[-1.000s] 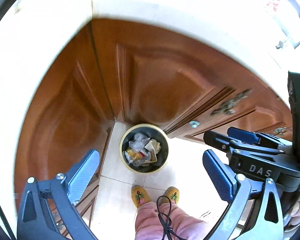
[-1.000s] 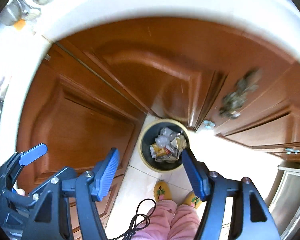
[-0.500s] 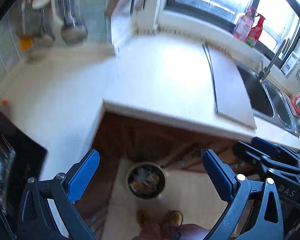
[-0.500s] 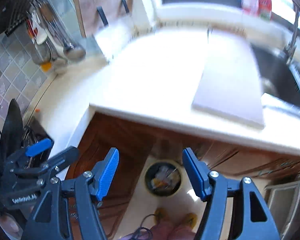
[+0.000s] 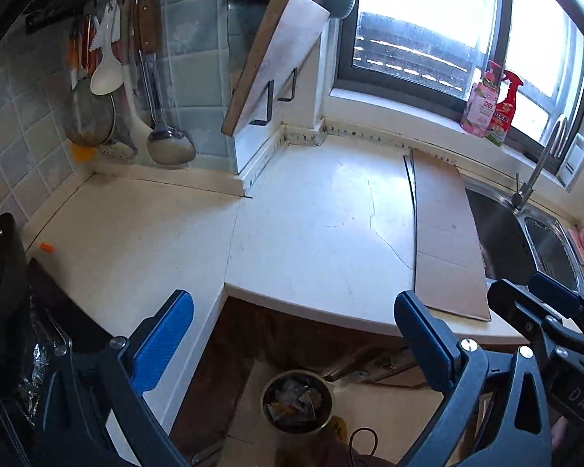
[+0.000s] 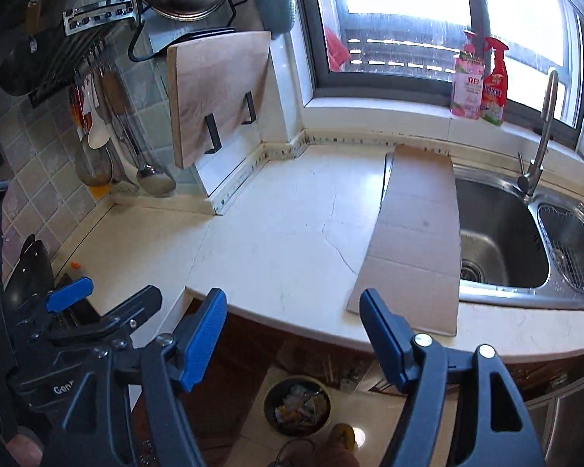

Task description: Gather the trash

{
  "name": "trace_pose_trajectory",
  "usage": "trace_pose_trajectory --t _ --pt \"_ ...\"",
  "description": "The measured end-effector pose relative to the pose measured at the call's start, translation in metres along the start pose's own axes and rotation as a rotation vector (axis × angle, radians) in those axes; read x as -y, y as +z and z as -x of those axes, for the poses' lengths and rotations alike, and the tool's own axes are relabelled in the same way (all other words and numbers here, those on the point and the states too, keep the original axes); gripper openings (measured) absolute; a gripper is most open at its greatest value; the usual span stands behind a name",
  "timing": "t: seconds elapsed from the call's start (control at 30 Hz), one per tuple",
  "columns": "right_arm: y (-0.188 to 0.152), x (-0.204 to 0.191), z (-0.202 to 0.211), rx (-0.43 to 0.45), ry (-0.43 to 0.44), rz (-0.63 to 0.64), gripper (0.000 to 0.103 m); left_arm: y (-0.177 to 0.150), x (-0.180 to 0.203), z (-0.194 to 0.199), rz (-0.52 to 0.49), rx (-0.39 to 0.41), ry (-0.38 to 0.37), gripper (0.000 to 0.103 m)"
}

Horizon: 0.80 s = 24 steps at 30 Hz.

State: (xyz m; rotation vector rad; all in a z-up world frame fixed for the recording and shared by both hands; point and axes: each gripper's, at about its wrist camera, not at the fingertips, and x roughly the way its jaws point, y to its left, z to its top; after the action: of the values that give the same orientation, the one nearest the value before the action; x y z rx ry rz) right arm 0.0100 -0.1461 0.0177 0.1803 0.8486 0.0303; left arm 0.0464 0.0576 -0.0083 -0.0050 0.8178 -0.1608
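Note:
A round trash bin (image 5: pixel 296 401) full of crumpled wrappers stands on the floor below the counter edge, also low in the right wrist view (image 6: pixel 298 405). My left gripper (image 5: pixel 292 311) hangs open above the white countertop (image 5: pixel 311 225) with nothing between its blue pads. My right gripper (image 6: pixel 292 303) is beside it at the same height. Its jaws are opening and hold nothing. A flat cardboard sheet (image 5: pixel 444 241) (image 6: pixel 416 241) lies on the counter next to the sink. A tiny orange scrap (image 5: pixel 46 247) (image 6: pixel 75 265) lies at the counter's far left.
A steel sink (image 6: pixel 498 241) with a faucet (image 6: pixel 541 136) fills the right. A cutting board (image 6: pixel 214 93) leans in its rack at the back. Ladles (image 5: pixel 163 144) hang on the tiled wall, spray bottles (image 6: pixel 481 81) stand on the sill, and a black pan (image 5: pixel 0 272) sits at the left.
Both views have swung up from the bin and cabinet doors to the countertop, window and sink. The bin now shows small at the bottom. The right jaws stand slightly wider.

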Motion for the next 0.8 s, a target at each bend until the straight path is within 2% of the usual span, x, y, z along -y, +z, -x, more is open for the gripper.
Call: trace_pose_trajectory --t 0.33,0.8 --pt "0.029 0.010 -0.011 0.060 0.053 0.027 0.071 0.025 0.019 -0.001 0.004 0.054 0.084 0.102" --pt "0.042 0.011 -0.028 0.061 0.083 0.064 0.071 0.036 0.018 -0.019 0.053 0.048 0.118 0.102"
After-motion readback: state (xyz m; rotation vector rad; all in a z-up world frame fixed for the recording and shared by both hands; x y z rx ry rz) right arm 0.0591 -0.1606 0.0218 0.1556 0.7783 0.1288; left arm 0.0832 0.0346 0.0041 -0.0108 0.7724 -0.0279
